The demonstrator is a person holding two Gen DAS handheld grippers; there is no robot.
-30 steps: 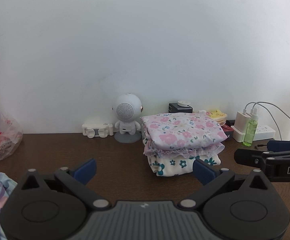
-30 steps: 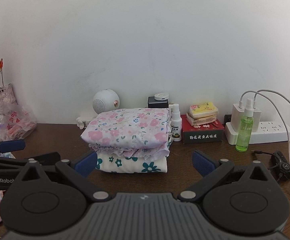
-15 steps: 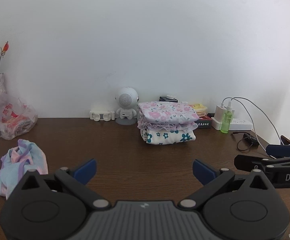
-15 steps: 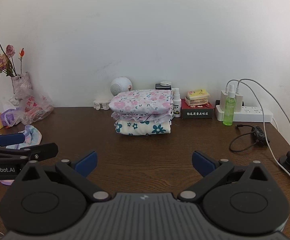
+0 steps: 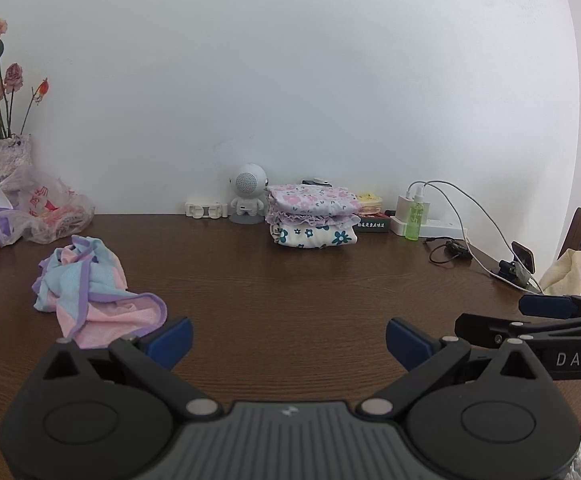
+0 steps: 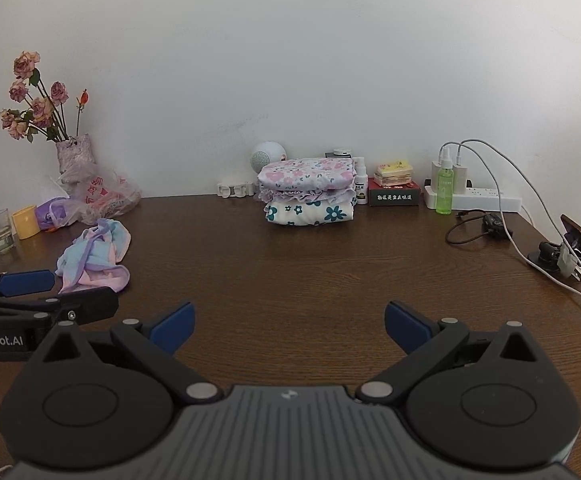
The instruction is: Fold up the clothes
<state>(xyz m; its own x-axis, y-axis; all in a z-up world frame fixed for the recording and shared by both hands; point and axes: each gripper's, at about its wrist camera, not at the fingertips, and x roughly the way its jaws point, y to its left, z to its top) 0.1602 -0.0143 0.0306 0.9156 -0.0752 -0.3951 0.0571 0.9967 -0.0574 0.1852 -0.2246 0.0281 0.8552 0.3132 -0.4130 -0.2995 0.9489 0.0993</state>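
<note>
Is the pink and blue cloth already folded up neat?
No, the pink and blue cloth lies crumpled in a loose heap on the table, unlike the folded stack by the wall.

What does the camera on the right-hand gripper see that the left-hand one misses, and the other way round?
Only the right wrist view shows the yellow cup, the drinking glass and the small white bottle beside the folded stack.

Only the left wrist view shows the cream cloth at the far right edge.

Both show the folded floral stack, the crumpled pastel garment, the flower vase, the green spray bottle and both open grippers, left gripper and right gripper.
</note>
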